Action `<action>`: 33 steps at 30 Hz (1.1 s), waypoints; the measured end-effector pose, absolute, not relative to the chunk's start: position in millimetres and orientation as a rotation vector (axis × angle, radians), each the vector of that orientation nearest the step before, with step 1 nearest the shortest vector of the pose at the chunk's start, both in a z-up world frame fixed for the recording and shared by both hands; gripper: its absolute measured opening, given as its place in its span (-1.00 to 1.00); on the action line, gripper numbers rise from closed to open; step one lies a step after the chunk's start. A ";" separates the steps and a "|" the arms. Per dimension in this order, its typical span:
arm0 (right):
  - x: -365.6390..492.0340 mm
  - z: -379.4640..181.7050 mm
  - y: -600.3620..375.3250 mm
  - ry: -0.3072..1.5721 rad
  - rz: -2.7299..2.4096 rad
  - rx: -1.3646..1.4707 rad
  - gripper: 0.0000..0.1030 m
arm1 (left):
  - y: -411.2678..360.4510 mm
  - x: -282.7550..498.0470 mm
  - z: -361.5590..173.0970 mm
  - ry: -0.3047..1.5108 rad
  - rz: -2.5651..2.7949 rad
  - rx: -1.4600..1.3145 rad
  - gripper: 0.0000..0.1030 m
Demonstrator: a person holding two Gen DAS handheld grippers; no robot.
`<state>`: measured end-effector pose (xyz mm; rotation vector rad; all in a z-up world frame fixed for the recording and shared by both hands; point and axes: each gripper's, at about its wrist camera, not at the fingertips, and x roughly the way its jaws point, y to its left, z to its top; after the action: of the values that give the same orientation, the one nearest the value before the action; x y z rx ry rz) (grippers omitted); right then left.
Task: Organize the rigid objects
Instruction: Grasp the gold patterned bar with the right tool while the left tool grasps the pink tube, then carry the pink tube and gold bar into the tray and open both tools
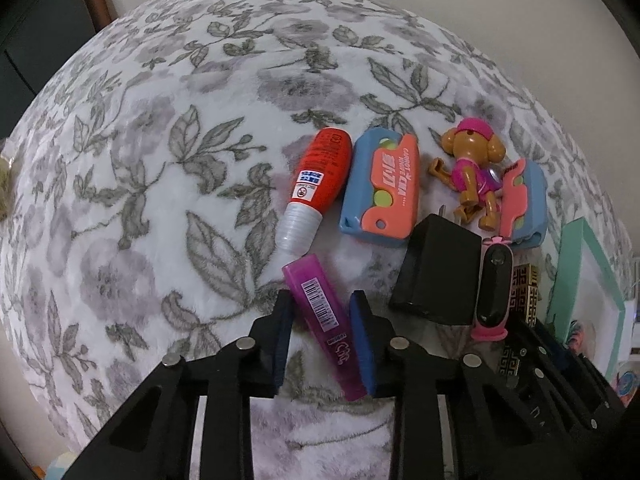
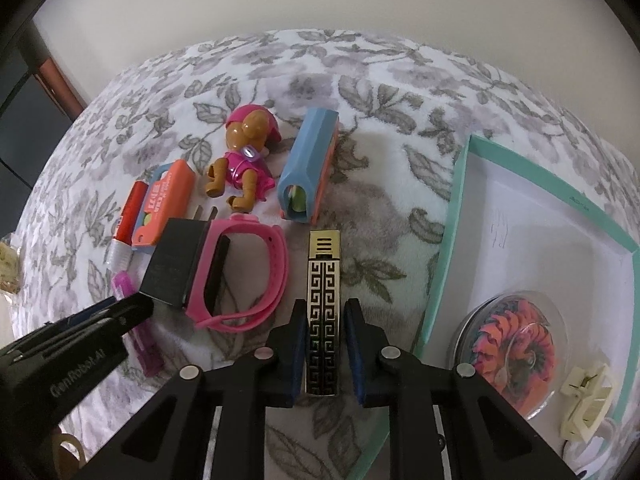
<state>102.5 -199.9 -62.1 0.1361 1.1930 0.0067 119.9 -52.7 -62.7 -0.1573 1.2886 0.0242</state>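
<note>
My left gripper pinches the purple tube lying on the floral blanket; my right gripper clamps the gold patterned bar, just left of the teal tray.

the right claw hides most of the gold patterned bar; the purple tube's print is blurred.

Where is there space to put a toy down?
The blanket left of the red bottle is bare. The teal tray has free floor above the round disc. It's crowded around the charger and dog toy.
</note>
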 end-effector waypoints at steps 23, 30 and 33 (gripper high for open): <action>95.2 -35.0 -231.1 1.109 0.047 0.346 -0.68 | 26.3 100.0 -55.4 1.288 -0.048 -0.681 -0.61; 89.3 0.8 -240.9 1.024 0.036 0.344 -0.68 | 39.5 100.5 -26.9 1.204 -0.034 -0.692 -0.61; 86.4 16.9 -245.9 0.981 0.025 0.341 -0.68 | 36.2 104.1 -8.2 1.156 -0.061 -0.667 -0.61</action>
<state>86.4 -245.9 16.9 0.3406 0.9812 0.0245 104.1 36.2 -8.2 -0.6671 1.1562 -0.0609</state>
